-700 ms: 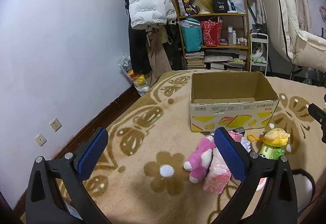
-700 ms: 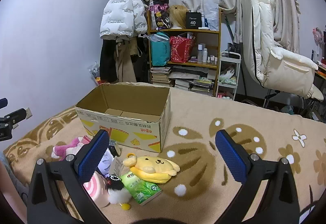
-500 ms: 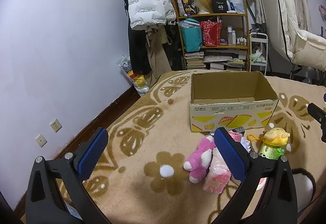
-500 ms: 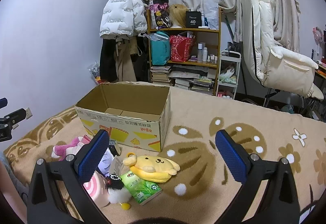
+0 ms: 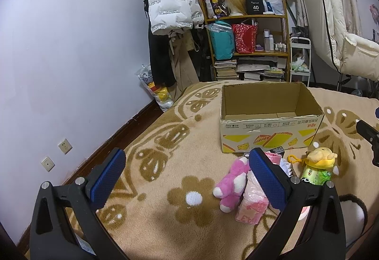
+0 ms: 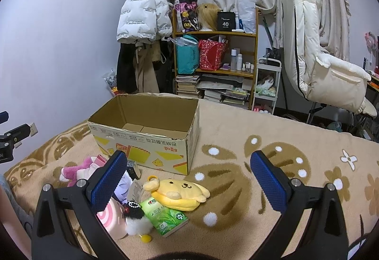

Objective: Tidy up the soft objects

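Note:
An open empty cardboard box [image 5: 270,122] [image 6: 146,137] stands on the patterned blanket. In front of it lies a pile of soft things: a pink plush [image 5: 233,185] [image 6: 75,170], a pink tissue pack [image 5: 251,205], a yellow dog plush [image 5: 321,157] [image 6: 180,190], a green tissue pack [image 5: 316,173] [image 6: 165,217] and a small black-and-white plush [image 6: 136,219]. My left gripper [image 5: 187,180] is open and empty, held above the blanket left of the pile. My right gripper [image 6: 188,182] is open and empty above the yellow plush.
A wooden shelf [image 5: 248,47] [image 6: 215,63] with books and bags stands behind the bed, with coats [image 5: 170,11] hanging to its left. A cream padded chair [image 6: 324,66] is at the right. The blanket [image 6: 284,141] spreads wide to the right of the box.

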The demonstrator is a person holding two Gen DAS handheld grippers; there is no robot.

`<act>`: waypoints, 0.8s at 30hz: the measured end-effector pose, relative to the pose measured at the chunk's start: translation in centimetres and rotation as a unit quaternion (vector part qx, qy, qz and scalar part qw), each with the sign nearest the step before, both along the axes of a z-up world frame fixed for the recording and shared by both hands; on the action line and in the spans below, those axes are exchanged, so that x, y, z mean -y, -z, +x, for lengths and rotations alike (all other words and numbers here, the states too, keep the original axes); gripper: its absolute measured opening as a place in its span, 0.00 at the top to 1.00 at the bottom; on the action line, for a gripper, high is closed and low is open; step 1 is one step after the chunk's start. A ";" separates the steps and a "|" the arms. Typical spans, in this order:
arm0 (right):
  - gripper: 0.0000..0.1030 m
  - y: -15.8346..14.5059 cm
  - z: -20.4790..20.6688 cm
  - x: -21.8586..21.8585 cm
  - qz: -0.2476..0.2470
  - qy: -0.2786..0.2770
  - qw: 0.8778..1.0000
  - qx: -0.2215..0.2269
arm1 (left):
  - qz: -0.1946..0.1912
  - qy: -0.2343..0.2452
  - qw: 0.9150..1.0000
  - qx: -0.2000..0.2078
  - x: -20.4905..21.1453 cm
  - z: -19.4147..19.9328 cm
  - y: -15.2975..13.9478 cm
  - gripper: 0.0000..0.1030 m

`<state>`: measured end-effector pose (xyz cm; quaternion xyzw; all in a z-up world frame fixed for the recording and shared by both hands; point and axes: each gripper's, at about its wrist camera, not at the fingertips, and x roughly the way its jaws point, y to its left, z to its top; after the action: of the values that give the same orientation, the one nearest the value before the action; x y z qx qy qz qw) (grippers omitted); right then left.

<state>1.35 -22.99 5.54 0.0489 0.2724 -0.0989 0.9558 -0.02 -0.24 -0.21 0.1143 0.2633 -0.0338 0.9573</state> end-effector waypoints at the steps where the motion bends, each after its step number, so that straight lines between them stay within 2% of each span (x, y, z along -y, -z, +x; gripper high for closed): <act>1: 0.00 0.0 0.0 0.0 0.000 0.000 1.000 0.000 | 0.000 0.000 1.000 0.000 0.0 0.0 0.0 0.00; 24: 0.00 0.3 0.0 0.0 0.006 0.002 1.000 -0.001 | 0.001 -0.001 1.000 -0.001 0.0 0.0 0.1 0.00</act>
<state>1.34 -22.95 5.29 0.0549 0.2734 -0.0990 0.9552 0.00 -0.19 -0.32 0.1148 0.2641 -0.0330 0.9571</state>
